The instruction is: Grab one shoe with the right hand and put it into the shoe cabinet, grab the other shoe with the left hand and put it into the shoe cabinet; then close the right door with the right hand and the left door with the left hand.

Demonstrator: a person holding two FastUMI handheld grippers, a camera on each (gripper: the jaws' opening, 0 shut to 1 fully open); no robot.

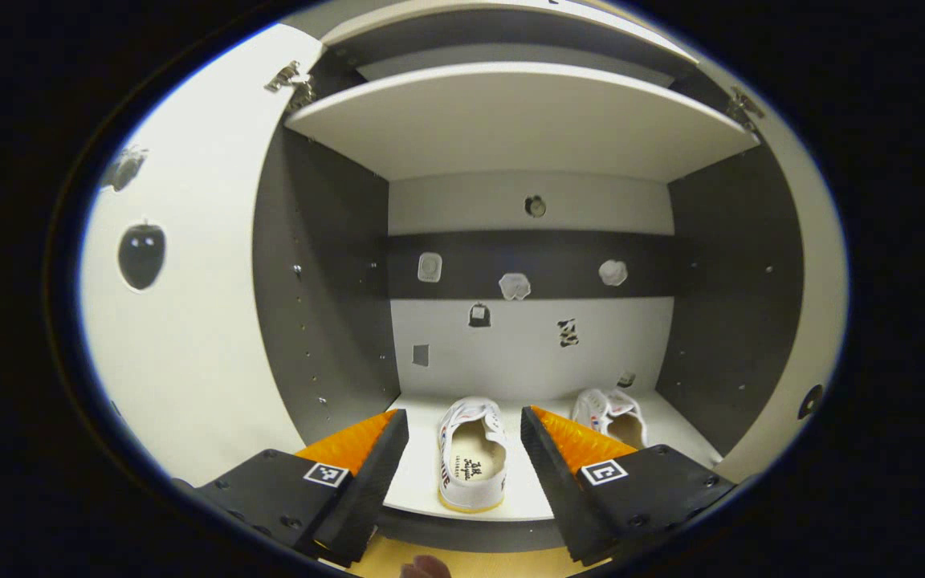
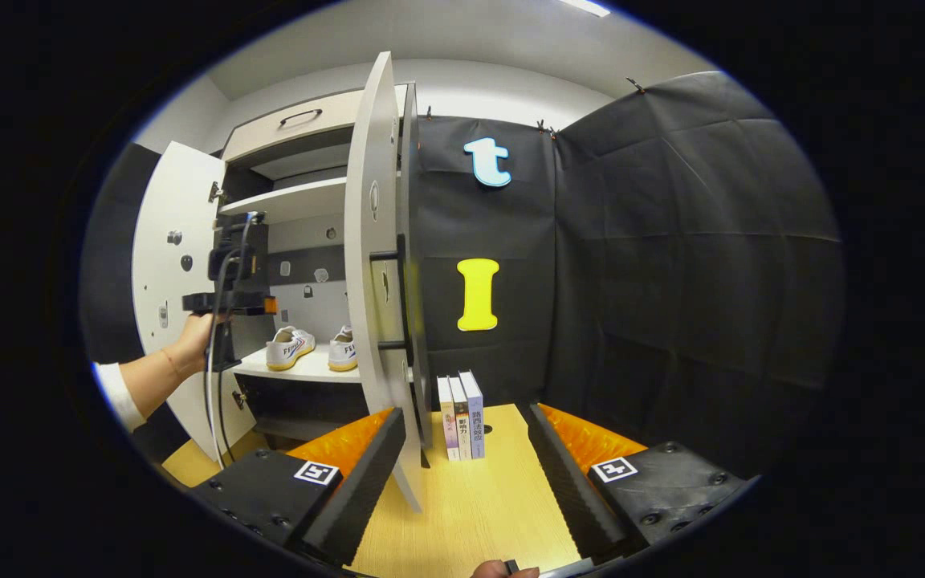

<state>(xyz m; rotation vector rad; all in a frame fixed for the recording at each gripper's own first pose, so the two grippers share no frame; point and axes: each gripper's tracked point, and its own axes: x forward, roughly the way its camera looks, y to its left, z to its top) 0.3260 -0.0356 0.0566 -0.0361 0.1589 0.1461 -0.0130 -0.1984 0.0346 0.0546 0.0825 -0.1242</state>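
Two white shoes stand on the lower shelf (image 1: pixel 422 474) of the open shoe cabinet. One shoe (image 1: pixel 472 453) sits at the shelf's front, straight ahead of my open left gripper (image 1: pixel 465 429), whose fingers flank it without touching. The other shoe (image 1: pixel 612 413) lies farther right and deeper. In the right gripper view both shoes (image 2: pixel 290 347) (image 2: pixel 342 349) show on the shelf, with a hand holding the left gripper (image 2: pixel 230 301) in front of them. My right gripper (image 2: pixel 466 429) hangs open and empty over the wooden floor, close to the edge of the open right door (image 2: pixel 374 265).
The left door (image 1: pixel 181 305) stands wide open. An upper shelf (image 1: pixel 511 120) spans the cabinet above. Three books (image 2: pixel 461 417) stand upright on the wooden floor (image 2: pixel 470 506) against the black cloth wall, just right of the right door.
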